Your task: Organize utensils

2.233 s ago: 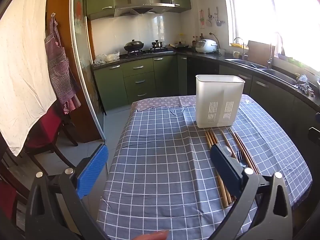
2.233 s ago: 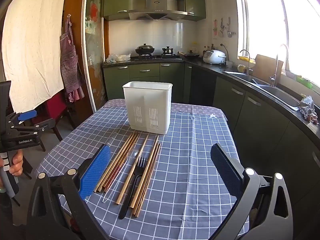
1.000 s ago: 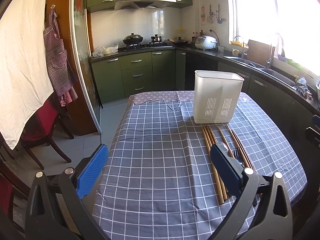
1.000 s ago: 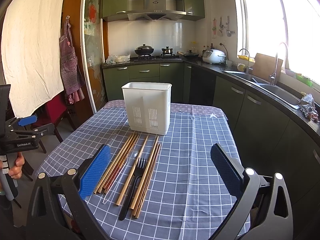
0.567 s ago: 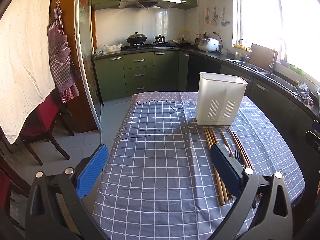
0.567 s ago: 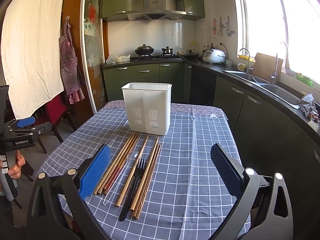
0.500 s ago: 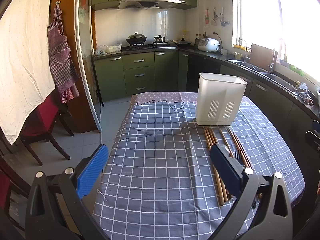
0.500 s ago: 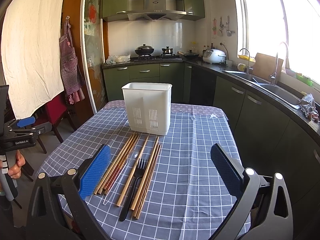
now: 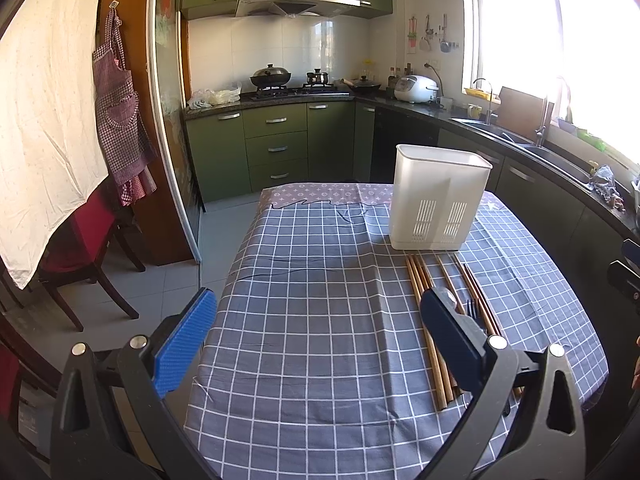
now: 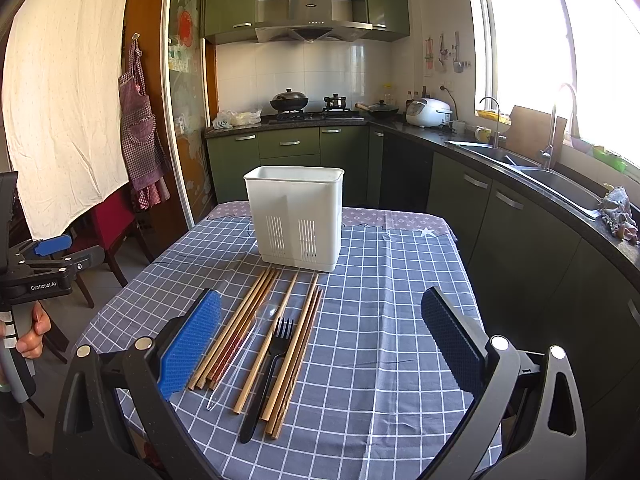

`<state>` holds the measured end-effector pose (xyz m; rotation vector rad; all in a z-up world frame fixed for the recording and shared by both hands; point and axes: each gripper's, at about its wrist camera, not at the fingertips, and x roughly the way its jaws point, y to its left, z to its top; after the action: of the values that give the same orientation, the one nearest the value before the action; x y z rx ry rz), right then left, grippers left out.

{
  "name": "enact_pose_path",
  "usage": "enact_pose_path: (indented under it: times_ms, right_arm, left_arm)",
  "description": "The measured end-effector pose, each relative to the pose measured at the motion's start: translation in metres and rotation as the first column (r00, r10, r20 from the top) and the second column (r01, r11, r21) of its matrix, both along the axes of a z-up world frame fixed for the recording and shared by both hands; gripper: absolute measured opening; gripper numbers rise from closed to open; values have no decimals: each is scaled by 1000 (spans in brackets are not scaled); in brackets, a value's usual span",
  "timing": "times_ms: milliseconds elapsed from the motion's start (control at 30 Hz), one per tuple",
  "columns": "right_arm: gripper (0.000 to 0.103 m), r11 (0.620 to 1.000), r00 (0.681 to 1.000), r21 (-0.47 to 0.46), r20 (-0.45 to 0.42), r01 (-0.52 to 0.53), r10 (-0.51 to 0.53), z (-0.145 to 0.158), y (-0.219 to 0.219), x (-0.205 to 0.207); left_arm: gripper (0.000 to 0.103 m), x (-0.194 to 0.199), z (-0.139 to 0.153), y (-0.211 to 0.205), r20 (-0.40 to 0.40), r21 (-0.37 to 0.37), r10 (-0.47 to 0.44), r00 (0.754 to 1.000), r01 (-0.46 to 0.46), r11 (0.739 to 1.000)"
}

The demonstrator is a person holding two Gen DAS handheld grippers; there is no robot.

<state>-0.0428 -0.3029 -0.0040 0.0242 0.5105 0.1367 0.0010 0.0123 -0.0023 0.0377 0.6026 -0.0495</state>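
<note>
Green kitchen cabinets back a checked tablecloth [image 10: 400, 320]. At frame centre stands the white utensil holder [image 10: 295, 222], with chopsticks [image 10: 248, 320] and a black fork [image 10: 269, 372] lying just below it. My right gripper [image 10: 320, 344] and left gripper [image 9: 318, 344] hover with jaws spread, holding nothing.

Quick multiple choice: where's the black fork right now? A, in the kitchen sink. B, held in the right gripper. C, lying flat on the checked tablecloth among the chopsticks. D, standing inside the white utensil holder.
C: the black fork lies flat on the checked tablecloth between chopsticks, in front of the white utensil holder; the right gripper is open and holds nothing.
</note>
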Motion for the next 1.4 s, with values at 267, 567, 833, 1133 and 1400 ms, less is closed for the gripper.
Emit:
enact_pose_path:
  times_ms: [267, 567, 833, 1133, 1400]
  right_arm:
    - [99, 1000, 1000, 1, -1, 0, 0, 0, 0, 0]
    - [99, 1000, 1000, 1, -2, 2, -2, 0, 0, 1]
    - [99, 1000, 1000, -2, -16, 2, -2, -3, 0, 7]
    - [99, 999, 990, -17, -136, -28, 25, -12, -3, 53]
    - [99, 999, 951, 41, -307, -18, 30, -29, -17, 102]
  left_arm:
    - [97, 0, -2, 0, -2, 3, 1, 1000, -1, 1000]
    - [97, 0, -4, -1, -6, 9, 1, 1000, -1, 1000]
    - [97, 2, -7, -3, -17, 12, -4, 1000, 5, 1000]
    - [97, 30, -21, -19, -146, -23, -34, 989, 31, 999]
    - [93, 74, -38, -49, -310, -69, -111, 944, 94, 993]
